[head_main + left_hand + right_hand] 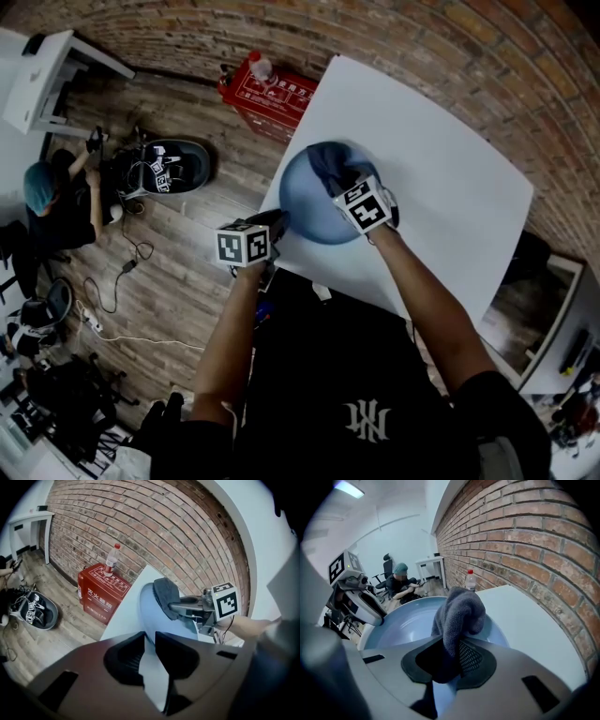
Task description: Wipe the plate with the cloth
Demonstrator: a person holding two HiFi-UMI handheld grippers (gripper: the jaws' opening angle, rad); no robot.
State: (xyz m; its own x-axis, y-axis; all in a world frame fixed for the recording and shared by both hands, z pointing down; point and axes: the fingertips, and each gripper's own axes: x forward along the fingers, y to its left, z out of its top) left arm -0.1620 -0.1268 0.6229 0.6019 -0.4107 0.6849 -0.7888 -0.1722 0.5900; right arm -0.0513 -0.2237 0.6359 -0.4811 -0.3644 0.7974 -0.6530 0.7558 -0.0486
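Far left of the head view: a seated person (58, 195) in a teal cap on the plank floor, with gear and cables around. A red box (273, 92) stands against the brick wall (187, 37), a clear plastic bottle (261, 66) with a red cap upright on top.

Left forearm reaches forward and slightly right from the body, bare, wrist straight, the tool angled downward. Left gripper (278, 221) sits at the near-left edge of the plate (302, 199), marker cube facing up. Its own view shows the plate's rim running between the two dark pads, which are closed on it. The plate looks tilted up, far side higher.

The plate is pale blue and round, at the near-left corner of the white table (441, 187), its left rim at or just past the table edge.

The cloth (328, 163), dark grey and bunched, lies on the plate's upper middle.

Right forearm comes in from lower right, elbow bent, crossing the table's near edge, tool pitched steeply down over the plate. Right gripper (341, 184) is clamped on the cloth: in its own view the fabric is pinched between the pads and bulges out ahead of them, its free end resting on the plate's inner surface.
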